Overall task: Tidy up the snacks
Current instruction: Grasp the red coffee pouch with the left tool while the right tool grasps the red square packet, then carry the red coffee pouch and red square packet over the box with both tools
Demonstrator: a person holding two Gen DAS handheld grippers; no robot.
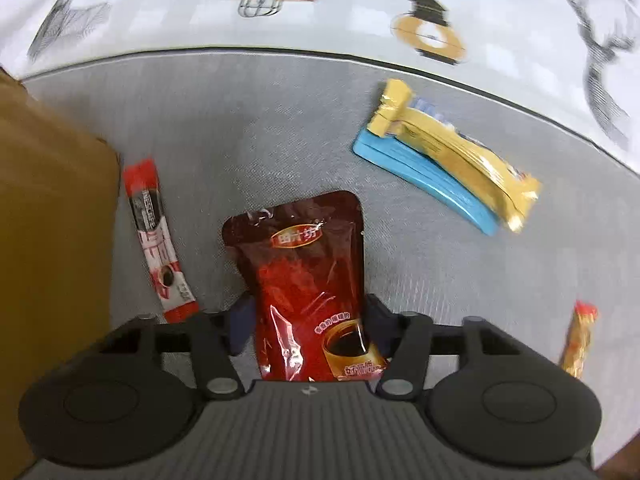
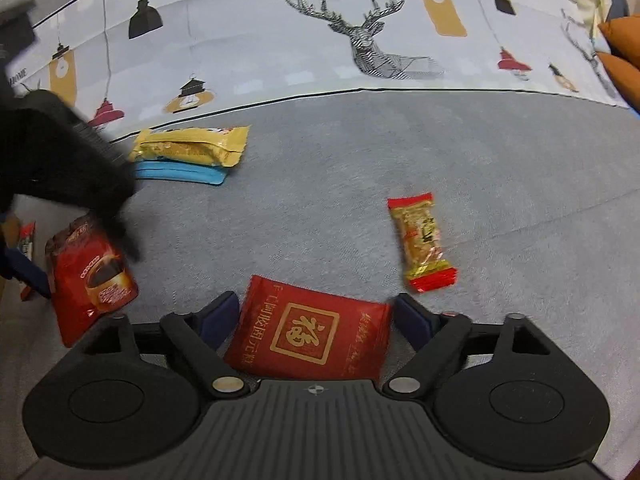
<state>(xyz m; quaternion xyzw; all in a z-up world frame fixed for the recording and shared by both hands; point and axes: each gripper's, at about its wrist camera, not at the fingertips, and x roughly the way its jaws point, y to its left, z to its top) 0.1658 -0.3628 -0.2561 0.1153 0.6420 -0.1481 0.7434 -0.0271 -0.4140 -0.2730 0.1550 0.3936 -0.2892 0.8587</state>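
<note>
My left gripper [image 1: 306,322] is shut on a dark red drink pouch [image 1: 308,272] with a cup picture; the pouch also shows in the right wrist view [image 2: 90,280], under the dark left gripper body. My right gripper [image 2: 312,320] has its blue pads on both sides of a flat red packet [image 2: 308,330] with a gold square emblem; the jaws stand wide at the packet's edges. A red coffee stick [image 1: 158,240] lies left of the pouch. A yellow wrapper [image 1: 452,152] lies on a blue packet [image 1: 424,184]. A gold and red candy [image 2: 422,242] lies ahead to the right.
All lies on a grey cloth surface [image 2: 320,184] bordered by a white printed cloth with deer and lamps [image 2: 360,40]. A brown cardboard box [image 1: 48,220] stands at the left. Orange cushions [image 2: 624,52] are at the far right.
</note>
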